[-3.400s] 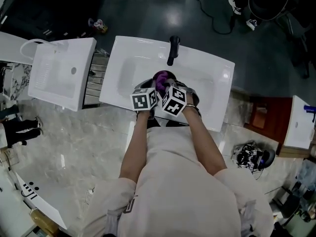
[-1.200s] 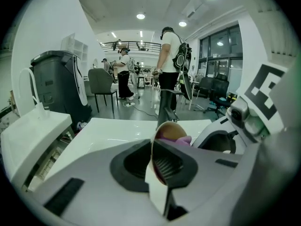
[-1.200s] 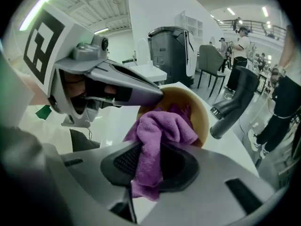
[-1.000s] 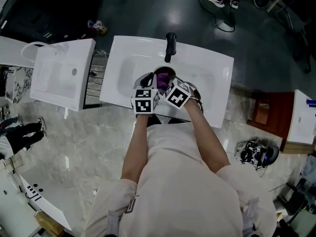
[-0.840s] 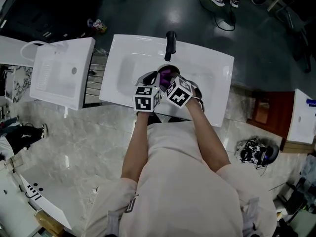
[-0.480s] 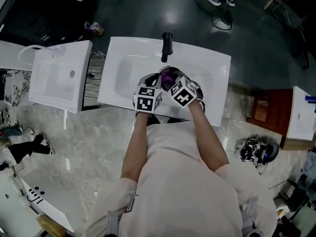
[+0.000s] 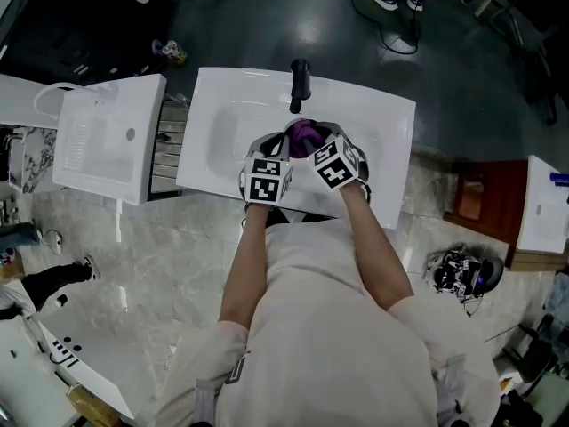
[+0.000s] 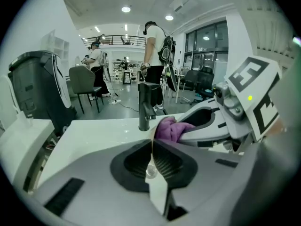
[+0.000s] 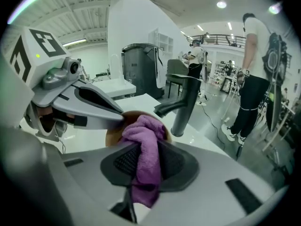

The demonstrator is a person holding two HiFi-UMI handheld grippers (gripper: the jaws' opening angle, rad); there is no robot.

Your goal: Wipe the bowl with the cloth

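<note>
Since a few seconds back, the right gripper (image 7: 318, 148) has swung over to the right and a bit closer to the faucet (image 7: 299, 83). It now sits farther from the left gripper (image 8: 152, 155), where before the two were side by side. The purple cloth (image 7: 307, 134) went with it, so it has slid across the bowl (image 9: 113, 132). The left gripper has hardly moved. I think this means the wiping is going on right now, with one gripper holding the bowl and the other rubbing round the inside. More rubbing is likely still to come. The left fingers (image 8: 129, 161) are pressed together on the thin rim of the bowl, which shows as a fine line between them. The right fingers (image 9: 176, 163) are squeezed on the cloth, with a bunch of it sticking out in front and a tail hanging out behind. The bowl is up in the air over the white sink (image 7: 227, 118), just in front of the faucet, and it rests on nothing that I can see. It is tipped on its side, with its brown open face turned to the right gripper and its rim edge-on to the left one. The cloth's long way runs along the right fingers, from the tail near the camera to the bunched end, which points into the bowl and touches its inside.
</note>
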